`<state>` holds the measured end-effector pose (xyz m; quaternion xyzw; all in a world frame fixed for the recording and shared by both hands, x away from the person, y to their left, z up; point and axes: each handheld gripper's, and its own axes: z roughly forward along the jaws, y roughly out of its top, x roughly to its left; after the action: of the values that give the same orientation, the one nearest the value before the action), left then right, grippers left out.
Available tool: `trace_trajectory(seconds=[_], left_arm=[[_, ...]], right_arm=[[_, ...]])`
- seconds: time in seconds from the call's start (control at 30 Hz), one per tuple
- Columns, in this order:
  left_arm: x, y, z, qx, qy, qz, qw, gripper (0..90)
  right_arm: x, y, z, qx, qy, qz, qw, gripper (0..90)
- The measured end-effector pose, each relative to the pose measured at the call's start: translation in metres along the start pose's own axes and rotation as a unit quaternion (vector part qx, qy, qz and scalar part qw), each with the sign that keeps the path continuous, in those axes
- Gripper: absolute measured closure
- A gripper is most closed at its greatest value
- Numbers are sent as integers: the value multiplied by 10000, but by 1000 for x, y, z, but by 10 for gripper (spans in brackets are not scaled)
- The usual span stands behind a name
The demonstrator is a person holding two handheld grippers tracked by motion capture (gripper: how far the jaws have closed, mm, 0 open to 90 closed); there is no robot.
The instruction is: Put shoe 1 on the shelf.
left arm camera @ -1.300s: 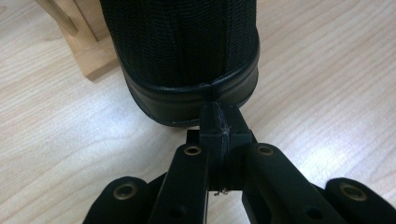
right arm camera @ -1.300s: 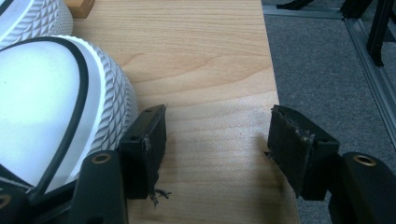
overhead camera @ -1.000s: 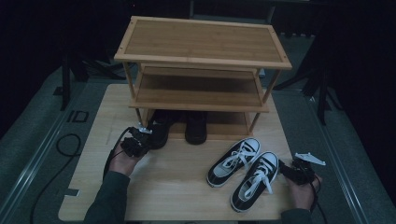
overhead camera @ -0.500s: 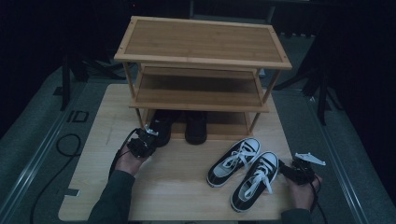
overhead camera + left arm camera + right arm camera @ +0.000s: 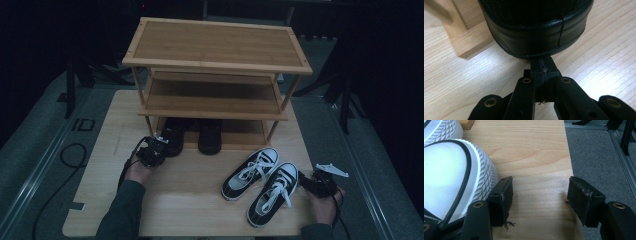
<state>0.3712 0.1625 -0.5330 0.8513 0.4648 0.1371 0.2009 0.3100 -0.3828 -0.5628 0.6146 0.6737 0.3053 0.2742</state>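
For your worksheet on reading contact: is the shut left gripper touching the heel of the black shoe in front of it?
Touching. In the left gripper view, the left gripper, jaws shut, has its tip pressed against the black shoe heel with no gap.

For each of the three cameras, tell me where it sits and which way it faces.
High view: above the person's side, looking forward and down at the shoe rack; forearms and both grippers enter from below.
Left gripper view: on the left gripper, jaws shut, tips at a black shoe.
Right gripper view: on the right gripper, jaws open beside a white-toed sneaker.
Shared: the wooden table.
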Motion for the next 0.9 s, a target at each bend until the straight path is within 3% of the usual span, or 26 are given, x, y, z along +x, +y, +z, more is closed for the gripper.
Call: trace_trajectory(seconds=[0.5, 0.7, 0.9], left_arm=[[-27, 26, 13, 92, -167, 317, 9993, 894], [-36, 33, 15, 64, -222, 351, 9991, 894], [-53, 47, 6, -123, -296, 670, 9972, 893]], right_arm=[[0, 0, 0, 1, 3, 4, 10000, 366], [0, 0, 0, 1, 3, 4, 10000, 366], [0, 0, 0, 2, 7, 5, 10000, 366]])
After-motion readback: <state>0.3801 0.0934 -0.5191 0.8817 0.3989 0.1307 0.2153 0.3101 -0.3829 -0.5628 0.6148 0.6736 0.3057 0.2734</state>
